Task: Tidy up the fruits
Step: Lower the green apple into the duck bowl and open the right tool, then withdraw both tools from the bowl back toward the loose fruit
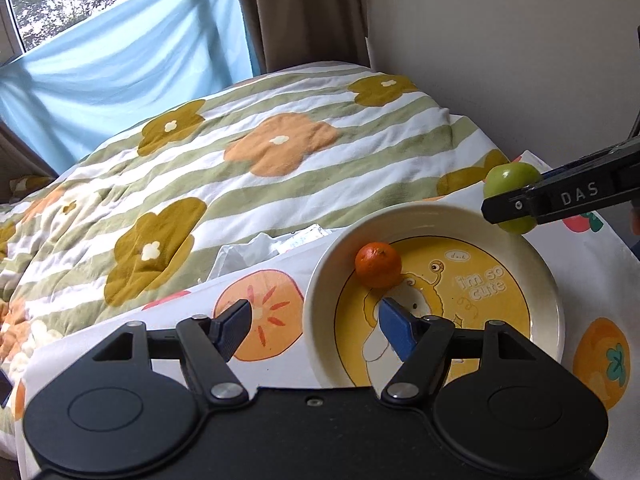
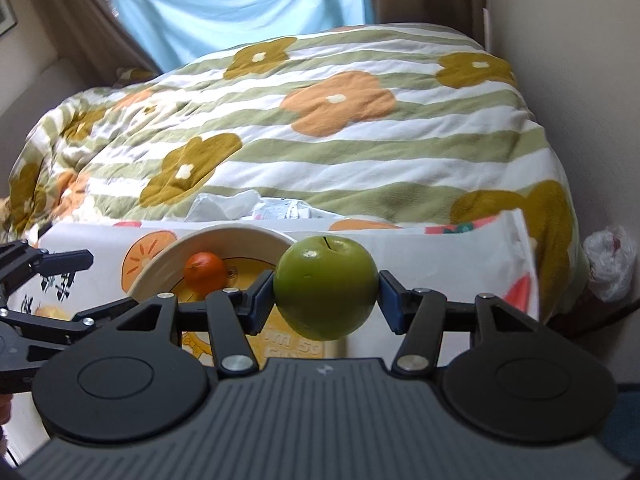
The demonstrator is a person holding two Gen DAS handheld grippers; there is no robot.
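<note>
A big round plate (image 1: 320, 280) with a cream rim and a yellow cartoon picture sits on a white cloth (image 1: 192, 312) printed with orange fruit. The cloth covers the counter, and everything here is told from the plate.

A small orange (image 1: 378, 264) lies inside the plate, near the far left part of the rim. It rests on the yellow picture and nothing holds it.

The left gripper (image 1: 314, 326) hangs over the near left edge of the plate. Its fingers (image 1: 394, 330) are spread apart with nothing between them. One blue pad is above the yellow picture, just in front of the orange, and the other is out over the cloth to the left of the plate.

The right gripper (image 2: 326, 298) holds a green apple (image 2: 326, 288). Its two fingers (image 2: 260, 300) press on the apple's left and right sides, so the apple is clamped tight and lifted in the air. The stem end of the apple points up. From the left camera, the apple is at the far right edge of the plate, above the rim.

Behind the plate is a bed with a quilt (image 1: 248, 128) in green and white stripes and big orange and brown flowers. Some crumpled white plastic (image 1: 248, 252) lies between the plate and the quilt. A blue curtain (image 1: 120, 68) hangs far behind the plate.
</note>
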